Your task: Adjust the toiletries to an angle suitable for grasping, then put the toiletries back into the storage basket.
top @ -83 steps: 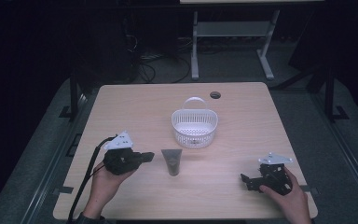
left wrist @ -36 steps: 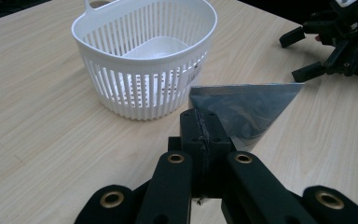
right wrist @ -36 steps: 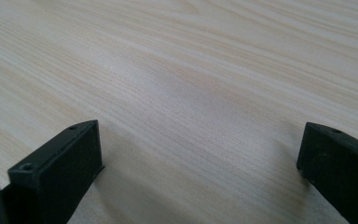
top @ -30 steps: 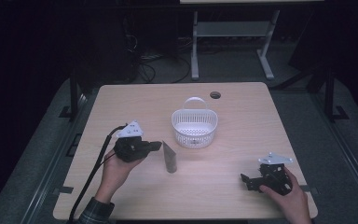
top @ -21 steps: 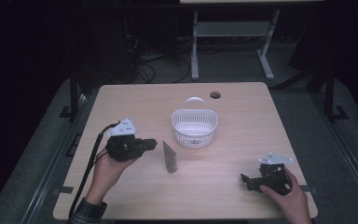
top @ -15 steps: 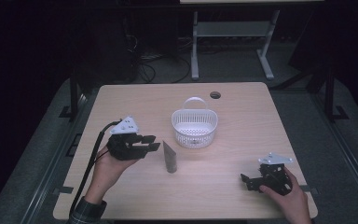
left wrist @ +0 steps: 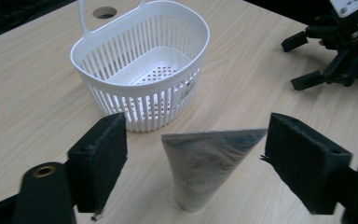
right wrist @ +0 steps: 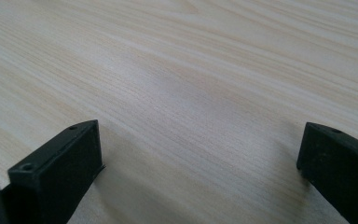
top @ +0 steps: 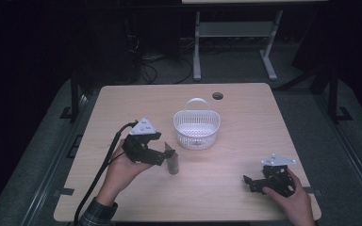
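A grey squeeze tube (top: 172, 163) stands upright on its cap on the wooden table (top: 245, 141). Its flat crimped end (left wrist: 214, 135) is on top. My left gripper (top: 166, 156) points right at it. The jaws have just been opening and now stand wide on either side of the tube (left wrist: 204, 170) without touching it. A white slatted basket (top: 196, 130) with a handle sits just behind the tube, and it is empty (left wrist: 140, 65). My right gripper (top: 248, 184) rests open near the front right edge, with bare wood between its jaws (right wrist: 200, 140).
A round cable hole (top: 218, 96) lies in the tabletop behind the basket. From the left gripper view, the right gripper (left wrist: 298, 63) sits far off to the right. A black cable (top: 104, 165) trails from the left gripper toward the front edge.
The left jaws were shut on the tube a second ago and now stand apart from it. The left hand has drawn back slightly from the tube. The right hand stayed still.
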`<state>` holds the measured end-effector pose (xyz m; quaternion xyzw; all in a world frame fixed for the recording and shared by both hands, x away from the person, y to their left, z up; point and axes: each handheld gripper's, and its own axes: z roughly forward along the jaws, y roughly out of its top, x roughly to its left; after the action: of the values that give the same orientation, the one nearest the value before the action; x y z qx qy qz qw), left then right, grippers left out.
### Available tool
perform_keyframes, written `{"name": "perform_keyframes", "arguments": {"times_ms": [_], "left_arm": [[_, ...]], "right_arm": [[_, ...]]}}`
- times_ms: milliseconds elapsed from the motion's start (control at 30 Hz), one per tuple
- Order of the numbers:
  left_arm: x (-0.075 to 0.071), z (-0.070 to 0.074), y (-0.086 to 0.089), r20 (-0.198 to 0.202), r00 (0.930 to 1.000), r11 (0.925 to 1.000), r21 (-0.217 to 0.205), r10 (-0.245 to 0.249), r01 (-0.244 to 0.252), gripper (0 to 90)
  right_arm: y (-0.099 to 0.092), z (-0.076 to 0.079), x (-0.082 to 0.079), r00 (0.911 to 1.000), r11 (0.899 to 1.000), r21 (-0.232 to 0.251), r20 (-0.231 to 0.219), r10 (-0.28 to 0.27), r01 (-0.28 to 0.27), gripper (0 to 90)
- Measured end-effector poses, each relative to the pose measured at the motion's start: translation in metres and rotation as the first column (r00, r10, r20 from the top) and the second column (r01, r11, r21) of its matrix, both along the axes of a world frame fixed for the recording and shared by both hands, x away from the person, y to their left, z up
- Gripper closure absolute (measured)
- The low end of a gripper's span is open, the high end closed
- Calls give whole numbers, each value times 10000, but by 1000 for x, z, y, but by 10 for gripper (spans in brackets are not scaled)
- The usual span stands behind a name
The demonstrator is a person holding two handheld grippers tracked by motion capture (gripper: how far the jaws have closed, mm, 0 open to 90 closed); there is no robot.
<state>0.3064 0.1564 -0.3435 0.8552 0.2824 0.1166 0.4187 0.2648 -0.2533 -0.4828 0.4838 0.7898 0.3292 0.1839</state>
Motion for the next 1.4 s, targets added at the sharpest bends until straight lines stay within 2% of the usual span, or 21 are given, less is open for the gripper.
{"name": "perform_keyframes", "arguments": {"times_ms": [200, 433, 533, 833, 1000, 1100, 1400], "left_arm": [[0, -9, -12, -5, 10000, 10000, 24, 4, -4, 163], [-1, -18, -25, 91, 9999, 9995, 278, 127, -129, 163], [-1, -23, -29, 38, 9998, 9985, 508, 207, -209, 163], [-2, -23, -29, 117, 9991, 9965, 729, 413, -420, 164], [-3, -22, -28, 133, 9983, 9959, 710, 560, -568, 204], [-3, -21, -27, 55, 9989, 9972, 582, 457, -459, 280], [-2, -20, -26, -10, 9995, 9979, 556, 327, -326, 294]], "right_arm": [[0, 0, 0, 10000, 10000, 6, -9, -4, 4, 0], [0, 0, 0, 10000, 10000, 0, -5, -10, 10, 0], [0, 0, 0, 10000, 10000, -2, 1, -9, 9, 0], [0, 0, 0, 10000, 10000, -6, -1, -8, 8, 0], [0, 0, 0, 10000, 10000, -4, -2, -10, 10, 0], [0, 0, 0, 10000, 10000, -4, 1, -11, 11, 0], [0, 0, 0, 10000, 10000, -9, 4, -23, 23, 0]]}}
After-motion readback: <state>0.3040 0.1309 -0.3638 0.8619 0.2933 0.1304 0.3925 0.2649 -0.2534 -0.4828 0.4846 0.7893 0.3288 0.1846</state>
